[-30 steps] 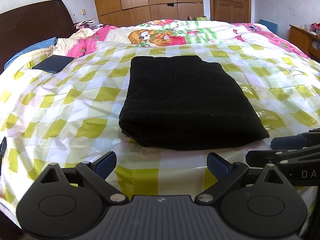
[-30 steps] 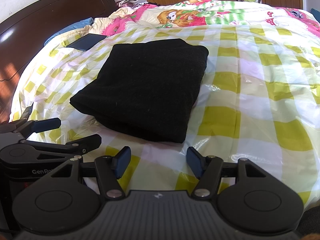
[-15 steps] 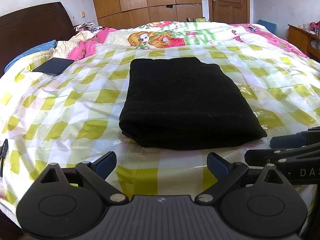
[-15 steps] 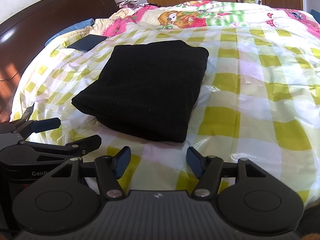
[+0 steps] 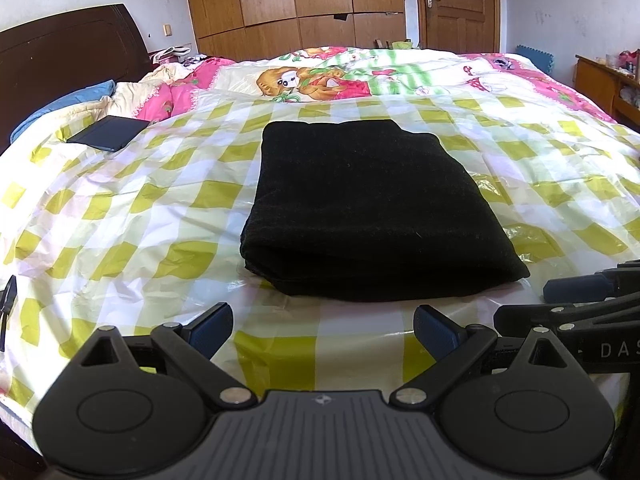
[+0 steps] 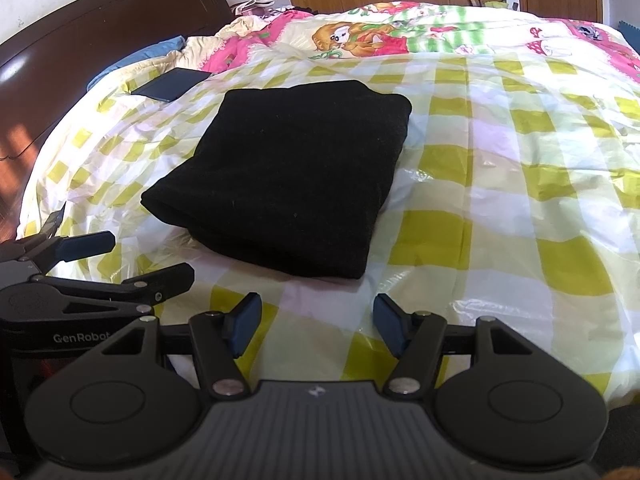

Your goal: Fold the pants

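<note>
A bed [image 5: 120, 216] fills both views, covered by a glossy yellow-and-white checked sheet, with a pink cartoon quilt [image 5: 320, 76] beyond it. The pants [image 5: 360, 208] lie folded into a black rectangle on the middle of the bed, layered edges facing the cameras. A dark flat case [image 5: 108, 134] rests on the bed left of the pants, near the dark headboard [image 5: 60, 56]. Behind the bed stand wooden wardrobes [image 5: 288, 0] and a door [image 5: 456, 4].

The left gripper [image 5: 322, 328] and right gripper [image 6: 316, 322] hover just short of the pants' near edge, both spread wide and holding nothing. Each gripper appears cut off at the other view's edge. What lies on the shelf [image 5: 608, 80] right of the bed is too small to tell.
</note>
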Demonstrator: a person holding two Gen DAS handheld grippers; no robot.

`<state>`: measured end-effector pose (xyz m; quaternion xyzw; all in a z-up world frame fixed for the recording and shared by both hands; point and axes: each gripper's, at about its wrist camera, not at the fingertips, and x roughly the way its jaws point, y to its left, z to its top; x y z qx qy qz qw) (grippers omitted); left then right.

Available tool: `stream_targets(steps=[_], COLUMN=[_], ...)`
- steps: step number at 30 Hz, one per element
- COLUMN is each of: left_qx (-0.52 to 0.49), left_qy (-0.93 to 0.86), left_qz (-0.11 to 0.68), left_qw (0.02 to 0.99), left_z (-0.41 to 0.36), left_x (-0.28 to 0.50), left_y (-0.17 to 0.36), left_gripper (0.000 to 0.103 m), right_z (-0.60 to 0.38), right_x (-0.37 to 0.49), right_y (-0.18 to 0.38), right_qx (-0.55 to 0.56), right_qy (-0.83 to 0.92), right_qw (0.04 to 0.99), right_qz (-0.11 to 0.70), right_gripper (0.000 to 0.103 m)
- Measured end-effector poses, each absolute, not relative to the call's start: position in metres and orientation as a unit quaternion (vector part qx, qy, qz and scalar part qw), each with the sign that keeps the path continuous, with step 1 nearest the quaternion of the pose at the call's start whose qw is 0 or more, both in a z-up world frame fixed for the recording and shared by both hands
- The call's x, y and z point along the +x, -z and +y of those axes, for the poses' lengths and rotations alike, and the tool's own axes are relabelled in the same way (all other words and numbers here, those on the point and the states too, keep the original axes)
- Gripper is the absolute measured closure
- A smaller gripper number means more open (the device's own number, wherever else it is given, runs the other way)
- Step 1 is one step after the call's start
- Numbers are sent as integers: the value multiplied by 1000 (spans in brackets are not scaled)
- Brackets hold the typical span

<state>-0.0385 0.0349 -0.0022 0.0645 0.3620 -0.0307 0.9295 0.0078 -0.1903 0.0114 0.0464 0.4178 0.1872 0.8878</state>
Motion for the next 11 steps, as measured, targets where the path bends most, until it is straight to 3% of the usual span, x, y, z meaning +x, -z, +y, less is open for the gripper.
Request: stream_targets(steps=[11], left_qx=[65], left_qy=[30], left_qz=[355], left_qw=[932], left_z=[35], left_x=[-41], left_y=[1], left_gripper=[0], right_z=[-190], right_x=[7], right_y=[-12], right_qx=[46], right_qy=[-188], right_qw=[888], right_qz=[417], right_gripper=[39])
